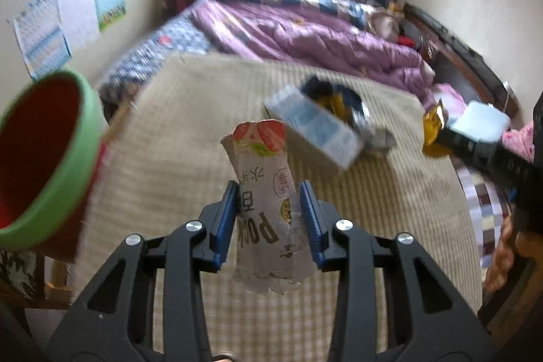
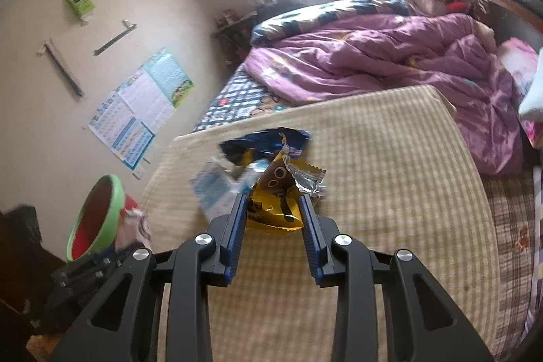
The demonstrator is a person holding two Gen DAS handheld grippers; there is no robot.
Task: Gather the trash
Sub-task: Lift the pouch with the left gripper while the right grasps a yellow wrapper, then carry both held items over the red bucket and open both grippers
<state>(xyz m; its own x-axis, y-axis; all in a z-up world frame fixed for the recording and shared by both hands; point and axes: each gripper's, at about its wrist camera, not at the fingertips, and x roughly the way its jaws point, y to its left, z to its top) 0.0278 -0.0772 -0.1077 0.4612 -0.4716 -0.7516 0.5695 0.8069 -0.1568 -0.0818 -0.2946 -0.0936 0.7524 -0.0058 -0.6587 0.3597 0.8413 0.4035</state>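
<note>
My left gripper [image 1: 268, 189] is shut on a crumpled white wrapper with a strawberry print [image 1: 263, 192] and holds it above the table. A red bin with a green rim [image 1: 37, 155] is close at the left; it also shows in the right wrist view [image 2: 95, 219]. My right gripper [image 2: 273, 202] is shut on a yellow snack wrapper [image 2: 276, 202], which also shows in the left wrist view [image 1: 434, 128]. A light blue carton [image 1: 315, 128] and a dark blue wrapper [image 1: 339, 97] lie on the table; both show in the right wrist view, carton [image 2: 217, 189], wrapper [image 2: 261, 145].
The table has a beige checked cloth [image 1: 237, 294]. A bed with a purple quilt [image 1: 322, 36] stands behind it. Posters [image 1: 68, 19] hang on the left wall. The right gripper's arm [image 1: 492, 155] reaches in from the right.
</note>
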